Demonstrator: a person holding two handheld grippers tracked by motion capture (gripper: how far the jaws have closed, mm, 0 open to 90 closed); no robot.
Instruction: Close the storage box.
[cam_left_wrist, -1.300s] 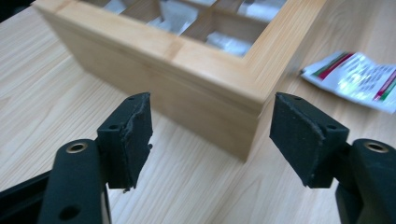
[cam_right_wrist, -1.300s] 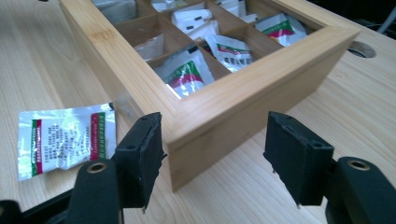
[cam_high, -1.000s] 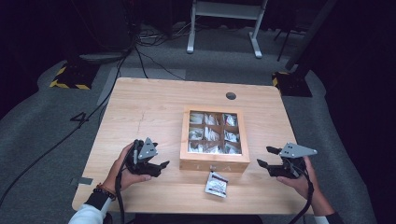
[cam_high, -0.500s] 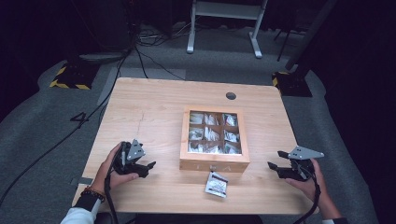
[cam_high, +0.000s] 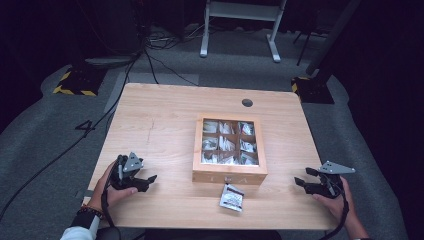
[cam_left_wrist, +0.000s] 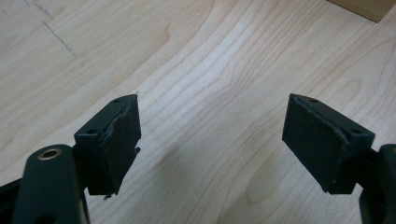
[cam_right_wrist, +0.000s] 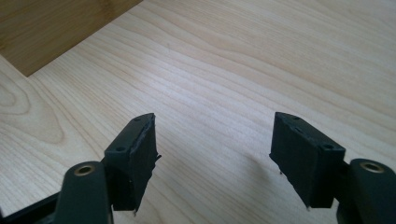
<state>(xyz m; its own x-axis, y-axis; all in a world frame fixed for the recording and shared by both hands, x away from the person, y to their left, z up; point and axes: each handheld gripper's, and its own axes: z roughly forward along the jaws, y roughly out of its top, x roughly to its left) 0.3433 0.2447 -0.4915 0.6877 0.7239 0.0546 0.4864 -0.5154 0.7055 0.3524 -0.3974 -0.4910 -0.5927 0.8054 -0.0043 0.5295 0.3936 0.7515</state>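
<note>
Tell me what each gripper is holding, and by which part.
Nothing is held. The left gripper and the right gripper are both open over the bare table, apart from the box and the packet.

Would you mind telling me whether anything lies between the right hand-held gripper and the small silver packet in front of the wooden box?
Nothing visible: only bare table separates the open right hand-held gripper from the silver foil packet.

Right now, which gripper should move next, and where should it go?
Probably the right gripper should slide left toward the small packet lying loose on the table in front of the wooden box. Both grippers are open and hold nothing, and the left gripper looks a little farther from the packet.
</note>
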